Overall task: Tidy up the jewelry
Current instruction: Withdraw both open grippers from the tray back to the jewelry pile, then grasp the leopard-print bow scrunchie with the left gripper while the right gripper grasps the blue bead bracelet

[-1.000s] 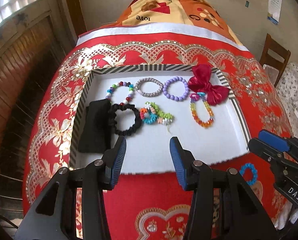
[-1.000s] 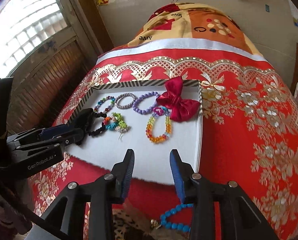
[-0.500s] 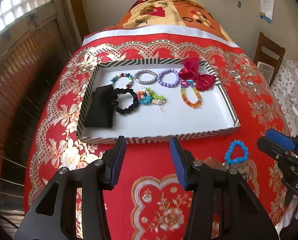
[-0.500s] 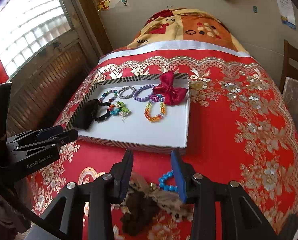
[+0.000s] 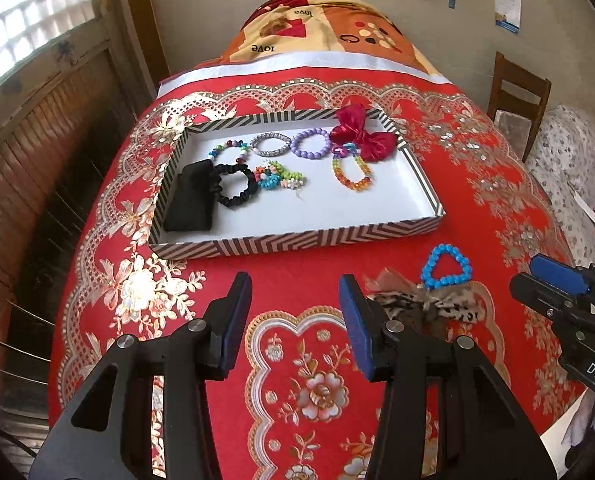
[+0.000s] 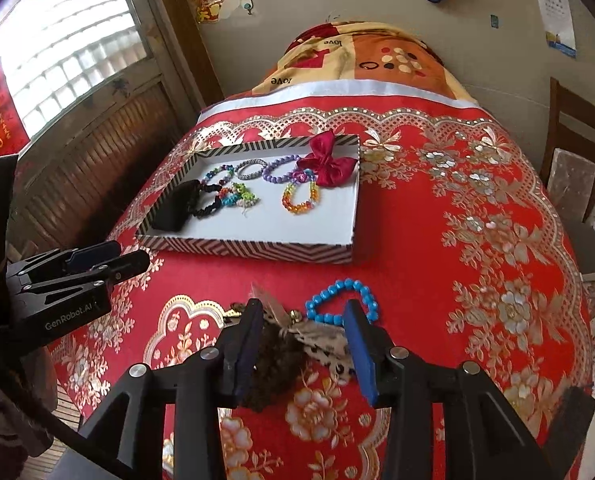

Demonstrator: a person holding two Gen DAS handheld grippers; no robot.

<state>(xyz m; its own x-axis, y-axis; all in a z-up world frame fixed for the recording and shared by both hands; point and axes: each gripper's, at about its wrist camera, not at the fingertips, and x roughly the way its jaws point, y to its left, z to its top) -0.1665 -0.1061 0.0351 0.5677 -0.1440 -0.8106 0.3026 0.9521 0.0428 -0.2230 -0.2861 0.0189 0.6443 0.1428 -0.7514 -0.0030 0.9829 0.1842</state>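
A striped tray (image 5: 297,240) (image 6: 249,250) on the red cloth holds a red bow (image 5: 361,136), several bead bracelets, a black scrunchie (image 5: 223,196) and a black pouch (image 5: 189,200). In front of the tray, on the cloth, lie a blue bead bracelet (image 5: 427,270) (image 6: 325,292) and a leopard-print bow (image 5: 449,306) (image 6: 321,340). My left gripper (image 5: 295,284) (image 6: 131,254) is open over bare cloth, left of these two. My right gripper (image 6: 302,308) (image 5: 526,274) hovers over the leopard bow. Its jaws are opening, and the bow shows between the fingers with no pad pressing on it.
The red and gold cloth covers a rounded table with a patterned blanket (image 5: 317,36) at the far end. A wooden chair (image 5: 517,92) stands at the right, and a slatted wall and window (image 6: 77,60) at the left.
Both grippers have drawn back from over the tray toward the near side. The blue bracelet and the leopard bow have come into full view in front of the tray.
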